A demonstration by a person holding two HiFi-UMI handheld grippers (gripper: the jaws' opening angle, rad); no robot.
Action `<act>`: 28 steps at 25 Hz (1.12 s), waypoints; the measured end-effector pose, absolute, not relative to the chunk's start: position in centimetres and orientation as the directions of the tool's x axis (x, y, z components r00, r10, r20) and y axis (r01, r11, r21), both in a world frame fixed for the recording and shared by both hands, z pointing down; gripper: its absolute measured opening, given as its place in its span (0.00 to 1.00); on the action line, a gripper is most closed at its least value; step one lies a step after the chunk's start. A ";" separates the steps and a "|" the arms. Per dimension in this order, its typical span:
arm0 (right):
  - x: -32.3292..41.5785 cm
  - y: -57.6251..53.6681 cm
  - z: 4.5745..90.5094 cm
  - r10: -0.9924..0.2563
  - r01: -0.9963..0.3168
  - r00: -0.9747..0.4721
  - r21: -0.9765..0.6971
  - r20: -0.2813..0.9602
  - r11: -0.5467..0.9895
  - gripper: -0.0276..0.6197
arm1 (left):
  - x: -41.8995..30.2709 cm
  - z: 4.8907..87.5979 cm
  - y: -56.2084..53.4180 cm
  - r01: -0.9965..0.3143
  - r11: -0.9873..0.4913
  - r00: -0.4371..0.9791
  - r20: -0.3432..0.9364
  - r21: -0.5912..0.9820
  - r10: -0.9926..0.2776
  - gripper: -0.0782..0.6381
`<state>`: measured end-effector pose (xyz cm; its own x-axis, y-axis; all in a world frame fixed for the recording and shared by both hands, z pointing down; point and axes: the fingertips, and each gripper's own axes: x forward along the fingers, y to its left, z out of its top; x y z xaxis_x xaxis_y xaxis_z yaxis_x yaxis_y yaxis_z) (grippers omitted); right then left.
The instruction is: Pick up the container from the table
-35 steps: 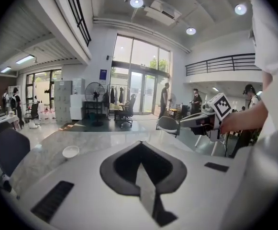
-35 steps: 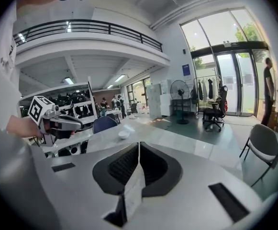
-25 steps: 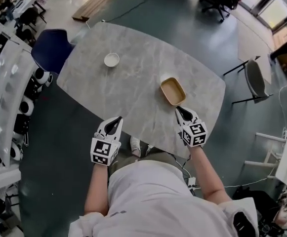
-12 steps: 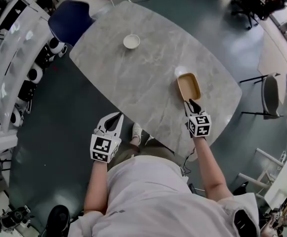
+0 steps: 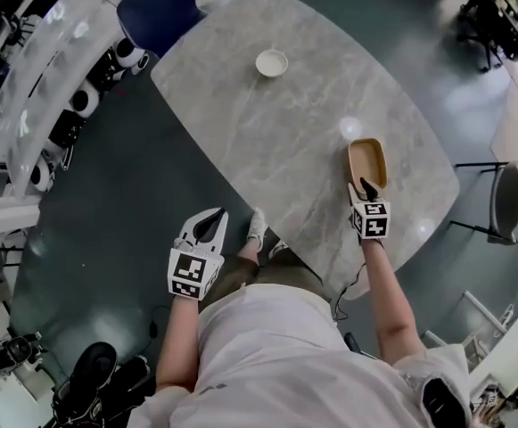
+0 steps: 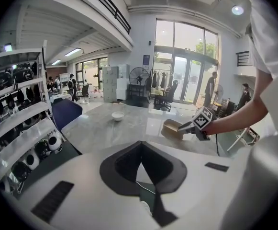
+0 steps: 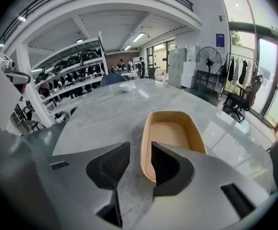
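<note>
At lower left the left tongs (image 5: 208,226) hung clenched and empty off the counter (image 5: 276,141), while at right the right tongs (image 5: 366,186), jaws just opened wide, straddled the near rim of the container (image 5: 366,157), which sat unlifted on the counter, so gripping and lifting apparently remained.

Left tool (image 5: 216,216): jaw tips together, empty, pointing forward and down.
Right tool (image 5: 366,185): jaws just opened wide; pads seemingly press on nothing.
Left arm (image 5: 176,337): bent, close to torso.
Right arm (image 5: 385,283): stretched forward.

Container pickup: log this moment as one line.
right gripper: jaws just opening, container rim between, ungripped | left gripper: shut, empty, off table | container: on table
</note>
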<state>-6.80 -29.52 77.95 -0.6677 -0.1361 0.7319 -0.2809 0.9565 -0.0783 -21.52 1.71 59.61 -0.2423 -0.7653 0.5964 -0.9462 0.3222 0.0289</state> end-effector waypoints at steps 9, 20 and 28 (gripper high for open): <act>-7.9 -30.1 80.4 -0.159 -0.260 -0.597 -0.002 0.786 0.966 0.25 | -22.0 60.1 4.1 -0.926 0.377 -0.284 0.616 0.024 -0.735 0.11; -8.3 -28.7 80.0 -0.159 -0.238 -0.592 0.017 0.790 0.971 0.11 | -22.4 60.5 5.6 -0.915 0.400 -0.287 0.600 0.059 -0.746 0.11; -7.9 -28.7 77.4 -0.185 -0.275 -0.635 0.004 0.750 0.961 0.09 | -22.6 60.0 4.8 -0.929 0.363 -0.263 0.574 0.065 -0.775 0.11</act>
<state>-7.90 -28.71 77.45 -0.6354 -0.1851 0.7496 -0.2752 0.9614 0.0042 -22.57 4.84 59.99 -0.2630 -0.7752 0.5744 -0.9295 0.3632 0.0645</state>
